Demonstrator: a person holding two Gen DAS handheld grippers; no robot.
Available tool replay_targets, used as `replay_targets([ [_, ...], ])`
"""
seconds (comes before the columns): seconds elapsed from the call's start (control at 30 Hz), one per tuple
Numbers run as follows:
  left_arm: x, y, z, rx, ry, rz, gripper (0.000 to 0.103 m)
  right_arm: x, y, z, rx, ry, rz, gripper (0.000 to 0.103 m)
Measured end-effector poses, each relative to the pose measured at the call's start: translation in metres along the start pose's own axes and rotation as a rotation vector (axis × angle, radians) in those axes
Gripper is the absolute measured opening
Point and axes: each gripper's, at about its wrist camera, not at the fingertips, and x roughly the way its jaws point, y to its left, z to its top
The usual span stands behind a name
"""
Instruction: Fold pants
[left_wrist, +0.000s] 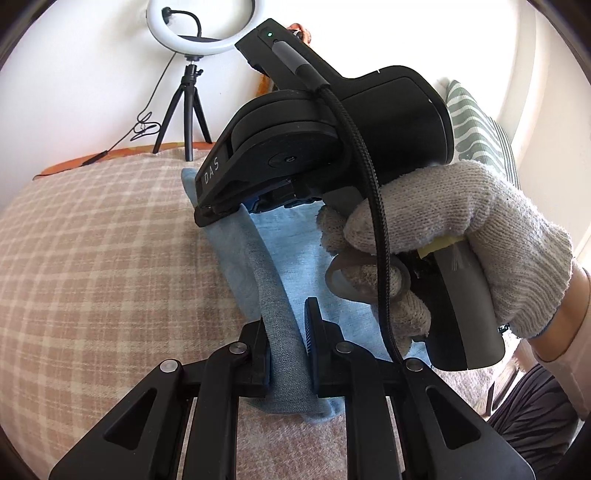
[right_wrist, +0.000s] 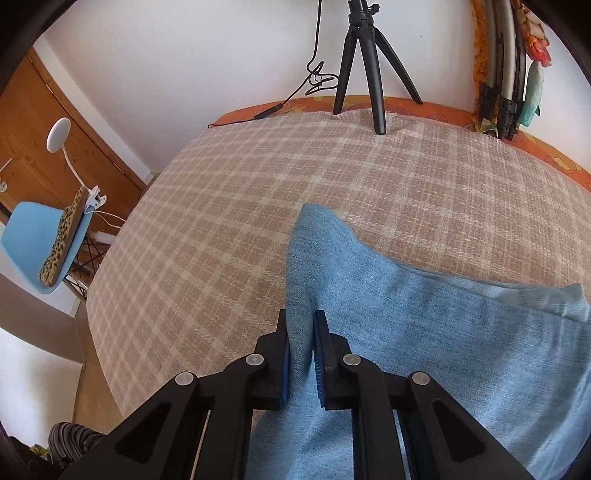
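Both grippers are pinching the light-blue pants (right_wrist: 424, 332) lying on my plaid bedspread (right_wrist: 229, 221): left gripper (left_wrist: 288, 347) clamping a fabric ridge, right gripper (right_wrist: 301, 354) squeezing another fold.

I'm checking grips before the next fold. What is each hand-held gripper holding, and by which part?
Both hold the blue pants. The right hand-held gripper pinches a raised fold along their left edge; the left hand-held gripper straddles a raised fold of the same edge.

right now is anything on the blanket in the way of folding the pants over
Nothing visible lies between them. Both tongs, left and right, already pinch the blue pants, and the plaid blanket beside them is bare up to the tripod at the far edge.
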Motion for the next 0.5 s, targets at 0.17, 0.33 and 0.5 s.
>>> replay_targets([
  [0.17,0.007,0.001,0.010,0.006,0.007,-0.028,0.013,-0.021,-0.011,-0.003,0.043,-0.047,0.030,0.005],
  [0.33,0.006,-0.009,0.011,0.021,0.000,-0.062,0.013,-0.042,-0.021,-0.005,0.064,-0.089,0.034,0.004],
  [0.5,0.002,-0.021,0.017,0.020,-0.008,-0.105,0.013,-0.063,-0.035,-0.010,0.087,-0.133,0.039,0.004],
])
